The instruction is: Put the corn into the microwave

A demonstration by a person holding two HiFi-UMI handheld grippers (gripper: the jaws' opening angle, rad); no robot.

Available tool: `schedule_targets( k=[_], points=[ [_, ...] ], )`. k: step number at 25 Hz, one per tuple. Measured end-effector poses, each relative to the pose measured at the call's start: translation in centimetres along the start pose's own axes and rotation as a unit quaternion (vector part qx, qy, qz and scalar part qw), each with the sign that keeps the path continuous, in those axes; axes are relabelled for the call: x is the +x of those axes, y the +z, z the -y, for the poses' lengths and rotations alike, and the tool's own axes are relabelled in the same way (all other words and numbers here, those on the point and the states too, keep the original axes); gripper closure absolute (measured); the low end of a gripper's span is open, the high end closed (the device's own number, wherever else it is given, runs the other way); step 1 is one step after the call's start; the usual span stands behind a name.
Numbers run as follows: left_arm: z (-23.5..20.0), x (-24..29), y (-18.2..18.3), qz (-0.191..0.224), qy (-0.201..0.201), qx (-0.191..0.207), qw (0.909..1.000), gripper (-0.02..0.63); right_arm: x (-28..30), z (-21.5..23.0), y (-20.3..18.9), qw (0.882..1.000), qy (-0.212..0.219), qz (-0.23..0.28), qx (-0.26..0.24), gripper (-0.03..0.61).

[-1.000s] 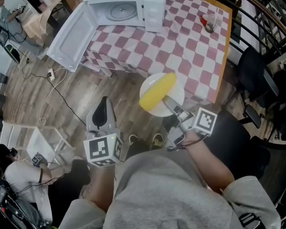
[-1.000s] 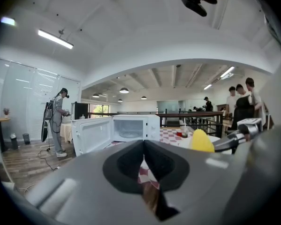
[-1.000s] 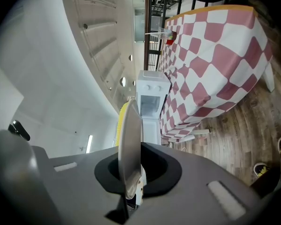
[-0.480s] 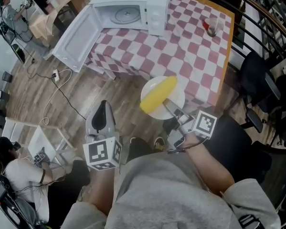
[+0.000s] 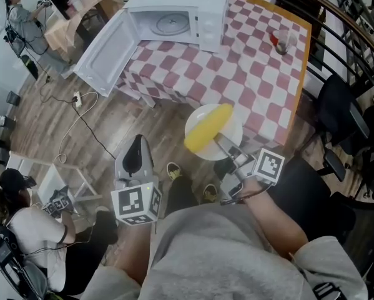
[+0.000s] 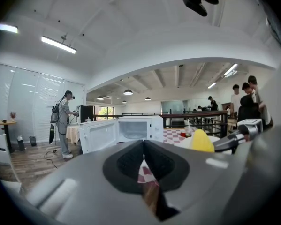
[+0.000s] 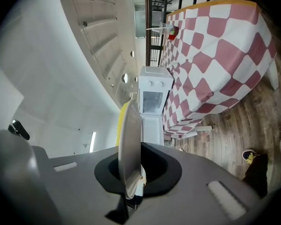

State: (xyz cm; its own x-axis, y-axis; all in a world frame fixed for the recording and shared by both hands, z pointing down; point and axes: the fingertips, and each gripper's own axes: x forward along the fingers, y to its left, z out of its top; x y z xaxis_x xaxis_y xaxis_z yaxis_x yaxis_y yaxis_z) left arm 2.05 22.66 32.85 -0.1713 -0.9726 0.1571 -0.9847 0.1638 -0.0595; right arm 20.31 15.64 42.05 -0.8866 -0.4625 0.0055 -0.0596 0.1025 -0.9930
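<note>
A yellow corn cob point(image 5: 207, 127) lies on a white plate point(image 5: 232, 125), held off the floor in front of the checked table point(image 5: 249, 67). My right gripper point(image 5: 221, 140) is shut on the plate's near rim. In the right gripper view the plate point(image 7: 130, 139) stands edge-on between the jaws, with the corn point(image 7: 123, 115) behind it. The white microwave point(image 5: 174, 19) stands on the table's far left corner, its door point(image 5: 105, 50) swung wide open and its turntable bare. My left gripper point(image 5: 135, 145) hovers shut and empty, left of the plate, its tips point(image 6: 142, 159) pointing at the microwave point(image 6: 135, 129).
A clear cup point(image 5: 281, 40) with something red stands at the table's far right. Dark chairs point(image 5: 336, 105) and a railing line the right side. A cable point(image 5: 80, 120) runs over the wood floor. One person sits at lower left point(image 5: 24, 224), another stands at upper left point(image 5: 21, 17).
The table and microwave have slid slightly lower and rightward in the head view. Both grippers keep their places, with the plate and corn still gripped. A shoe below has stepped forward.
</note>
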Motion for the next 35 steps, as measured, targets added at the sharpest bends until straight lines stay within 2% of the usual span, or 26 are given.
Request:
schedule_targets(
  k=[11,23,35],
  points=[
    [-2.9,4.5,-0.3,-0.005,-0.006,-0.005,1.0,0.604,4.6,0.9,1.1,1.0,-0.009,0.002,-0.003,0.571],
    [-8.9,14.2,-0.7,-0.018,-0.026,-0.015,0.9994,0.604,14.0,1.3,3.4,1.0,-0.005,0.012,-0.014,0.571],
    [-14.0,22.3,-0.2,-0.029,-0.053,-0.02,0.998,0.604,21.7,1.4,5.4,0.999,-0.014,0.047,0.005,0.571]
  ],
)
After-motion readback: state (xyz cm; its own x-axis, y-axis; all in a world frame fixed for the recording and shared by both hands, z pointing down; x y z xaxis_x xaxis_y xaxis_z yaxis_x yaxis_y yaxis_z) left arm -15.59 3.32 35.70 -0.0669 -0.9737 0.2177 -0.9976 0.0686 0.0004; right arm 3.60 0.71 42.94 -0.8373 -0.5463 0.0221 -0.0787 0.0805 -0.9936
